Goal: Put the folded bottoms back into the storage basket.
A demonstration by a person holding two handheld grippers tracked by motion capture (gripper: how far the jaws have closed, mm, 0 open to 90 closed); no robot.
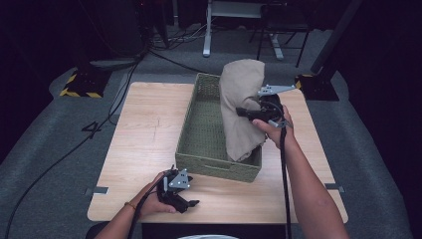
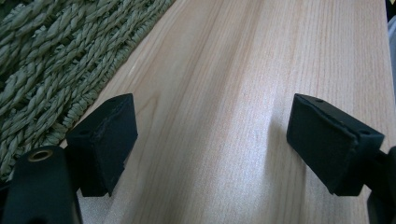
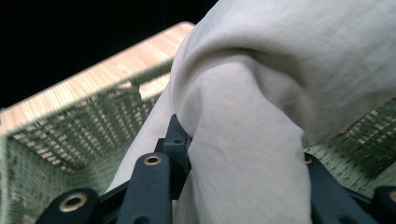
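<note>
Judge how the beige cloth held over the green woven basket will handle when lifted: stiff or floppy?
Probably floppy: the beige cloth bunches between the right gripper jaws and sags into the green woven basket. Likely light, since one pinch carries it. Its trailing end may catch on the basket's rim.

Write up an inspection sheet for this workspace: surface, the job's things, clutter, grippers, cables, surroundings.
Surface: light wooden table, bare around the basket.
Job's things: beige cloth hangs bunched over the right side of the green woven basket, its lower end inside.
Clutter: nothing seen.
Grippers: right gripper shut on the cloth, held above the basket; left gripper open, low over the table's near edge beside the basket, nothing between its jaws.
Cables: one black cable runs along the right forearm; more lie on the floor at left.
Surroundings: dark room, grey carpet, a yellow-and-black striped base, desk legs behind.
</note>
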